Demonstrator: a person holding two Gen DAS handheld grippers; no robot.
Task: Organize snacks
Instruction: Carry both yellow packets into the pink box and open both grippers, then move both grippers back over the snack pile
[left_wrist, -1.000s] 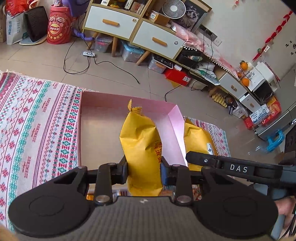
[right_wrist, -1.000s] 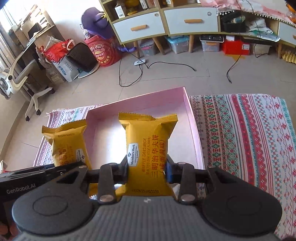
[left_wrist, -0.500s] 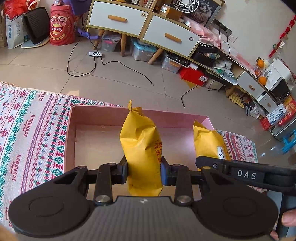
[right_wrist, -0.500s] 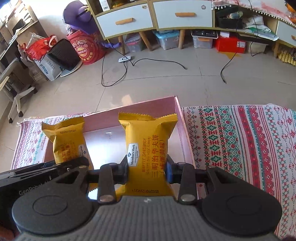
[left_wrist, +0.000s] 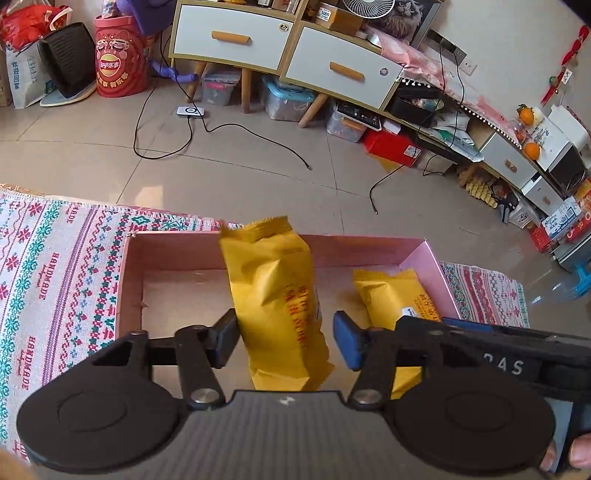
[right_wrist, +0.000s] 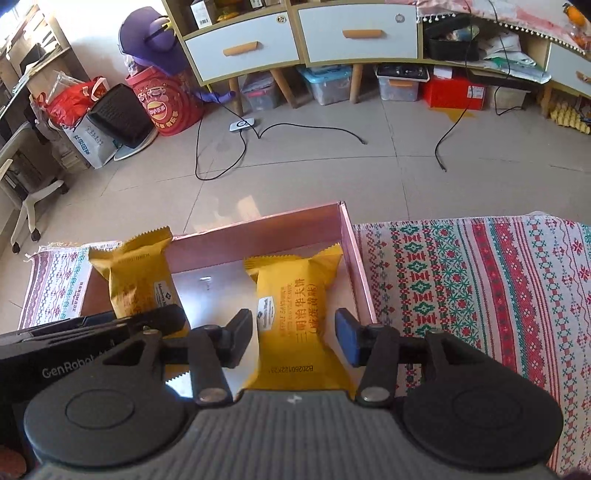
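Observation:
A pink box (left_wrist: 369, 251) lies on a patterned cloth. My left gripper (left_wrist: 286, 341) is open around a yellow snack packet (left_wrist: 273, 295) that stands in the box, its jaws just clear of the packet's sides. My right gripper (right_wrist: 295, 341) is open around a second yellow packet (right_wrist: 295, 295) lying in the box (right_wrist: 354, 258) near its right wall. Each packet also shows in the other view: the right one in the left wrist view (left_wrist: 399, 299), the left one in the right wrist view (right_wrist: 136, 280).
The patterned cloth (right_wrist: 480, 295) covers the surface around the box on both sides (left_wrist: 55, 277). Beyond its far edge is tiled floor with loose cables (right_wrist: 236, 147), a low drawer cabinet (left_wrist: 288, 48) and storage bins under it.
Both grippers have opened and let go of their yellow packets, which now rest in the pink box. Both grippers have come lower and closer to the box.

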